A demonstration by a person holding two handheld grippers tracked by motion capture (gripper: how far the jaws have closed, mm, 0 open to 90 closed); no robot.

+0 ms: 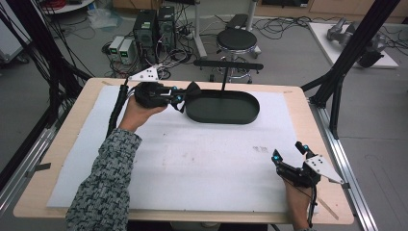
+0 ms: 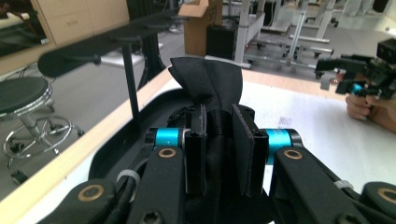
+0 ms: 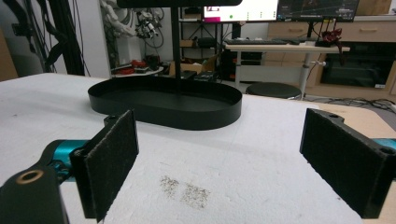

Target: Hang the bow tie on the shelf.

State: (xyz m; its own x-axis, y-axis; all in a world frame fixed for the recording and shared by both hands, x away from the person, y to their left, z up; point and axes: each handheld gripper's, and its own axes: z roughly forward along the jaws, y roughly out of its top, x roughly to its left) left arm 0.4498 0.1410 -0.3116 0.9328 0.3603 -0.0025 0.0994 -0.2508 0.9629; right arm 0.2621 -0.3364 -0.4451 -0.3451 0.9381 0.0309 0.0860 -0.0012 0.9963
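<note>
Cloth sits pinched between the pads of our left gripper (image 2: 219,154) — a black fabric piece (image 2: 210,88), folded and sticking up just past the fingertips. Directly ahead of those jaws lies the black oval tray (image 1: 226,113), its near end just under the cloth, and from the tray's middle rises a thin post carrying a horizontal bar (image 1: 228,64) above and beyond our grip.

We judge the step in hand to be carrying the cloth to this stand, either to lay it in the tray or drape it over the bar; which one we cannot tell. The next move calls for a steady advance and a lift if the bar is the goal — then a clean release.

Our right gripper (image 1: 290,154) rests well apart on the white mat (image 1: 192,159), jaws spread wide and holding nothing.
</note>
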